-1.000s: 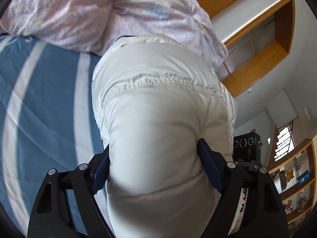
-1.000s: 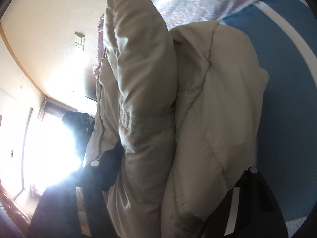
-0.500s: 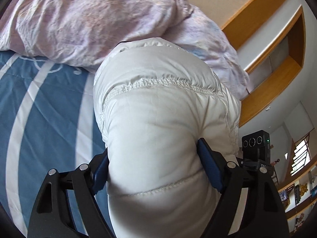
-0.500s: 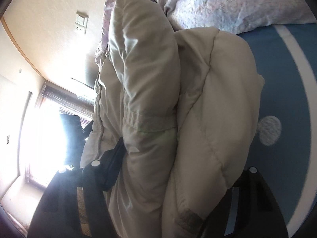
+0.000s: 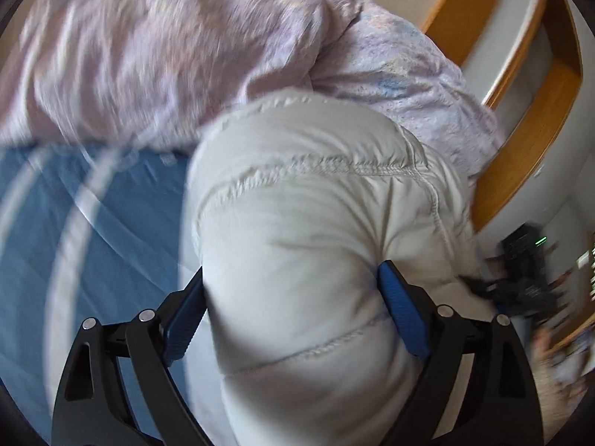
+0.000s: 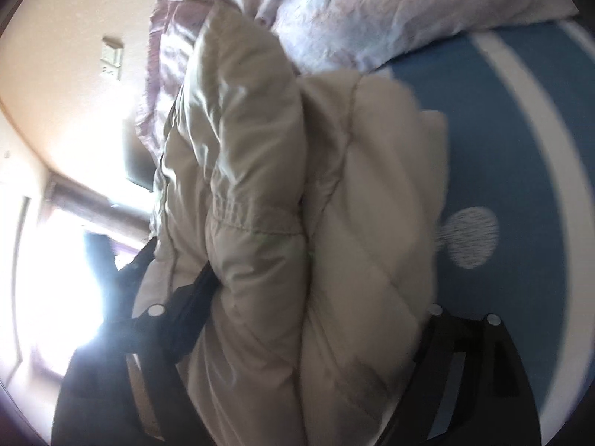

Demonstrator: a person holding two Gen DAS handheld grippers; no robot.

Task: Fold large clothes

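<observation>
A padded white jacket (image 5: 316,252) is held bunched above a blue striped bedsheet (image 5: 93,230), its bulk gathered into thick quilted rolls that fill both wrist views. The left gripper (image 5: 293,319) is clamped on one thick fold, the blue pads (image 5: 399,312) pressed into the stuffing on either side; the right gripper (image 6: 312,319) is likewise closed around a doubled wad of the same jacket (image 6: 290,223), one dark finger sunk into a crease and the other hidden at the wad's far edge. The step in hand is judged to be the carrying-over of a fold, with the garment lifted clear of the sheet rather than laid flat. The next move is thought to call for both ends being lowered together onto the sheet beside the jacket, level with each other, so that the layers land squarely before either grip is let go. Just beyond the jacket a crumpled lilac quilt (image 5: 167,48) is heaped on the bed, and it is likely to crowd the landing place. Past the quilt, a wooden wall recess (image 5: 531,104) is seen, and the other gripper's camera body (image 5: 528,275) shows beside the jacket. Both views are blurred, so fine detail of the seams cannot be made out.
</observation>
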